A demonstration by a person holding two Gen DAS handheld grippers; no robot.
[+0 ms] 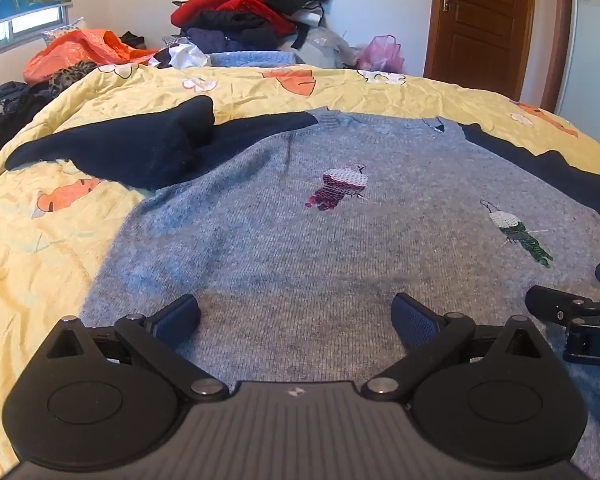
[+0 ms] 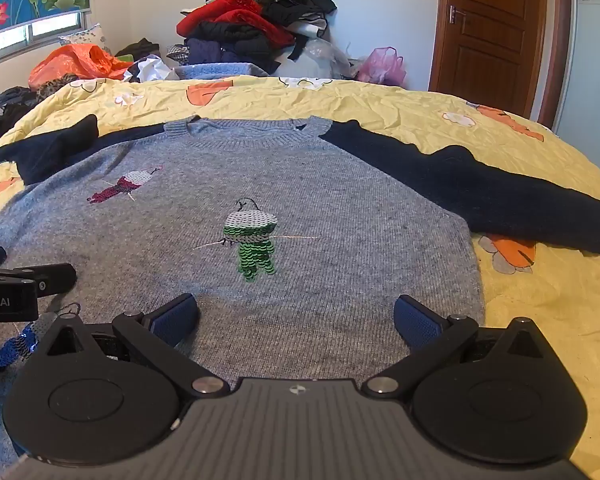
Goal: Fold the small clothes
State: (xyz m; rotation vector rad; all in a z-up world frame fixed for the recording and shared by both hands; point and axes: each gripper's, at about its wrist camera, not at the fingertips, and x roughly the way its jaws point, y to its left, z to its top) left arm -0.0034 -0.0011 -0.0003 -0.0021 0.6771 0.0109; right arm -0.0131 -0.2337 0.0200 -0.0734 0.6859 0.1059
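A small grey knit sweater (image 1: 300, 240) (image 2: 260, 184) with navy sleeves and sequin birds lies flat, front up, on a yellow quilt (image 1: 40, 248) (image 2: 540, 300). Its left sleeve (image 1: 140, 152) is bunched and folded over; its right sleeve (image 2: 480, 188) stretches out to the side. My left gripper (image 1: 296, 316) hovers open over the lower left of the sweater's body, with nothing between its blue pads. My right gripper (image 2: 296, 316) hovers open over the lower right, below the green bird (image 2: 252, 240). Each gripper's tip shows at the edge of the other's view.
A tall heap of clothes (image 1: 252, 8) (image 2: 256, 20) stands beyond the bed's far edge, with an orange bag (image 1: 84, 52) and a pink bag (image 2: 382, 66) beside it. A wooden door (image 2: 492, 32) is at the back right. Dark clothes (image 1: 4, 112) lie at the left.
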